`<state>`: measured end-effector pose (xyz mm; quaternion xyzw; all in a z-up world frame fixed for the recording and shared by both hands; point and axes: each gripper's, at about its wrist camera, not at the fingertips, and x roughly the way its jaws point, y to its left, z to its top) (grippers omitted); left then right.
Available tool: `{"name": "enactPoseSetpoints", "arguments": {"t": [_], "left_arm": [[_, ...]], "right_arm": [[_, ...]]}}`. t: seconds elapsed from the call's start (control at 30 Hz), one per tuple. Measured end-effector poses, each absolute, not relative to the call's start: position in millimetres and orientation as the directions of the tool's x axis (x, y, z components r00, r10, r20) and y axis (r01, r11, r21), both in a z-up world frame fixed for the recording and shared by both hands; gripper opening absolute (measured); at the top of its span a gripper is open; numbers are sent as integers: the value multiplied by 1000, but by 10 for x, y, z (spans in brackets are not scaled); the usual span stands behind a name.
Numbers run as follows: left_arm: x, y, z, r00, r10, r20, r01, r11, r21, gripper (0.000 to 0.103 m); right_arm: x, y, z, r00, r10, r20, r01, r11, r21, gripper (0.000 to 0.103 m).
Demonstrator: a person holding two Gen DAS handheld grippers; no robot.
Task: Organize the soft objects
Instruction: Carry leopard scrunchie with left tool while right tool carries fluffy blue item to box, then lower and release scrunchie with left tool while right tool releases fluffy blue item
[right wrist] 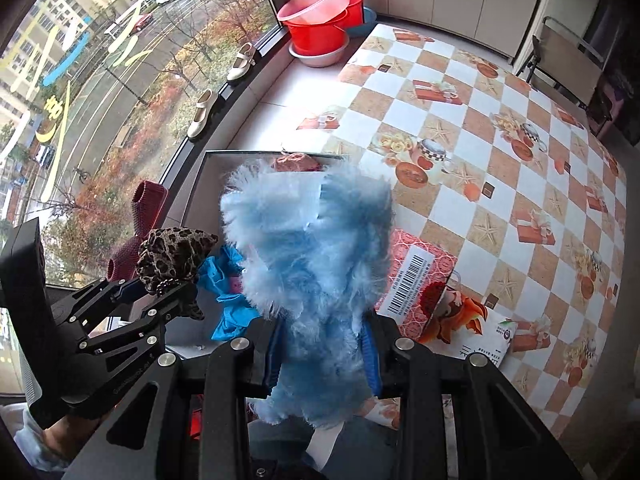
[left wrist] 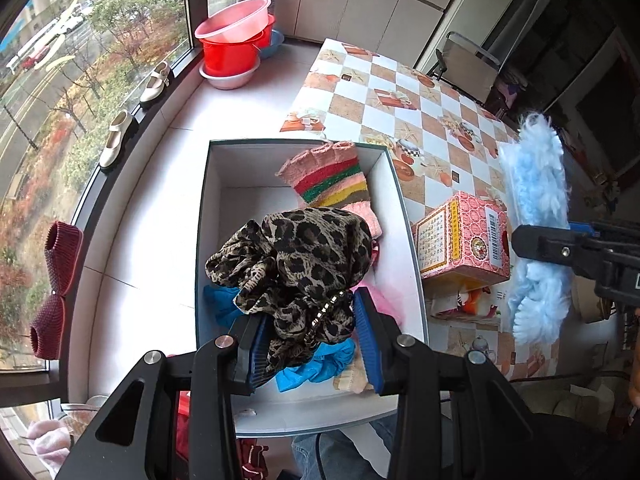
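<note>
left gripper (left wrist: 316,336) clamped on leopard-print scarf (left wrist: 296,256), held over white box (left wrist: 404,216) | right gripper (right wrist: 324,354) clamped on fluffy blue cloth (right wrist: 308,248), right of box, probably above pink carton (left wrist: 464,236) | striped knit (left wrist: 332,178) inside box, far end

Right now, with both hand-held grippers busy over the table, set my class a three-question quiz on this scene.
1. True or false: the left hand-held gripper grips a leopard-print cloth.
2. What does the right hand-held gripper hold? A) fluffy blue item B) pink basin C) cream shoe
3. Fill in: the striped knitted cloth lies inside the white ____.

Key: 1 true; 2 A, the fluffy blue item; 3 box.
</note>
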<state>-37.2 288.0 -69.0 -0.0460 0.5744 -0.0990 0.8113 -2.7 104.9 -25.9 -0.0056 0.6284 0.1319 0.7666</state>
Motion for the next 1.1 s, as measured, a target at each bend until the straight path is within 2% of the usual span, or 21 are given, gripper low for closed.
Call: {"name": "enactPoseSetpoints", "arguments": {"t": [0.67, 1.1], "left_arm": [[-320, 3020, -885, 270, -219, -938, 88, 975, -203, 43], [-273, 2989, -1024, 235, -159, -959, 84, 986, -143, 43]], "right_arm": [[166, 1683, -497, 92, 204, -975, -324, 932, 164, 34], [190, 1816, -691, 50, 204, -978, -326, 929, 178, 34]]}}
